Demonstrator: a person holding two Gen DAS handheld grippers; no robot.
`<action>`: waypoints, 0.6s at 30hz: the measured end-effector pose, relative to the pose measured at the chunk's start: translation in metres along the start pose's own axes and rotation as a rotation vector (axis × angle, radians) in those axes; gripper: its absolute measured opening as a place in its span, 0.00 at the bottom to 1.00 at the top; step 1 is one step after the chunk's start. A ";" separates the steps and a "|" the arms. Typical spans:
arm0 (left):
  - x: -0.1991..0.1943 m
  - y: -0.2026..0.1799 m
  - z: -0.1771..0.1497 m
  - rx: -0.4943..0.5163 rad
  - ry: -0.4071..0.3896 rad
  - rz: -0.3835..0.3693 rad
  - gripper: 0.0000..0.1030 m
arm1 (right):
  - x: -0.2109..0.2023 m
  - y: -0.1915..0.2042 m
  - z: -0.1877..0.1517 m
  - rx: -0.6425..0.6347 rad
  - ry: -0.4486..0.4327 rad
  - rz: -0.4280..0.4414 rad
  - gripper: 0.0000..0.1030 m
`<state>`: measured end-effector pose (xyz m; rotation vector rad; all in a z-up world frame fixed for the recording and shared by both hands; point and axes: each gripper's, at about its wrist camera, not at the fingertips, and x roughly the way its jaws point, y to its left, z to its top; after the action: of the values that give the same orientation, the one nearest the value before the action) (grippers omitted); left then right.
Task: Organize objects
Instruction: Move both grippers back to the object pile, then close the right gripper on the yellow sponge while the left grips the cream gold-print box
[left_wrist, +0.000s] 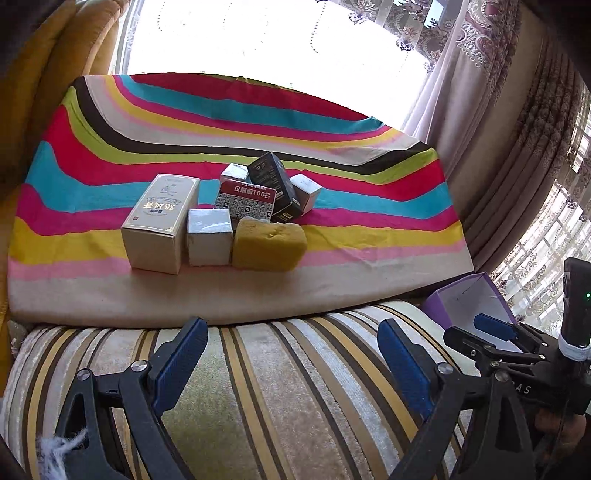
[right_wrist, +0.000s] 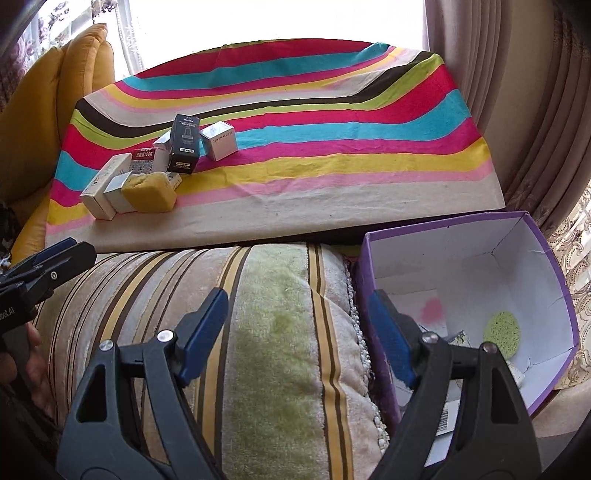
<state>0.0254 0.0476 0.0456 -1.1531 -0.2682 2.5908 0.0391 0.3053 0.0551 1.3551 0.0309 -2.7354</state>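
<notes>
On the striped cloth (left_wrist: 332, 177) lies a cluster: a tall pale box (left_wrist: 159, 225), a small white box (left_wrist: 208, 236), a yellow sponge (left_wrist: 269, 243), a red-labelled box (left_wrist: 245, 201), a black box (left_wrist: 275, 184) and a silver cube (left_wrist: 306, 192). The cluster also shows in the right wrist view, with the sponge (right_wrist: 149, 194) and black box (right_wrist: 183, 147). My left gripper (left_wrist: 291, 365) is open and empty over the striped cushion (left_wrist: 258, 369). My right gripper (right_wrist: 295, 339) is open and empty at the rim of the purple box (right_wrist: 546, 258).
The purple box holds a round green sponge (right_wrist: 501, 332) and papers; it also shows in the left wrist view (left_wrist: 469, 299). A yellow cushion (right_wrist: 33, 122) stands at the left. Curtains (left_wrist: 517, 147) hang at the right, behind the cloth.
</notes>
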 end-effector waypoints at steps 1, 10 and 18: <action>-0.001 0.004 0.001 0.001 -0.004 0.014 0.91 | 0.003 0.005 0.003 -0.008 0.002 0.005 0.78; -0.006 0.049 0.013 -0.057 -0.013 0.098 0.90 | 0.027 0.056 0.028 -0.074 0.017 0.059 0.78; 0.008 0.076 0.023 -0.117 0.017 0.130 0.86 | 0.051 0.105 0.051 -0.123 0.032 0.112 0.78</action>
<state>-0.0114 -0.0225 0.0342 -1.2719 -0.3565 2.7076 -0.0229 0.1940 0.0475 1.3263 0.1195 -2.5744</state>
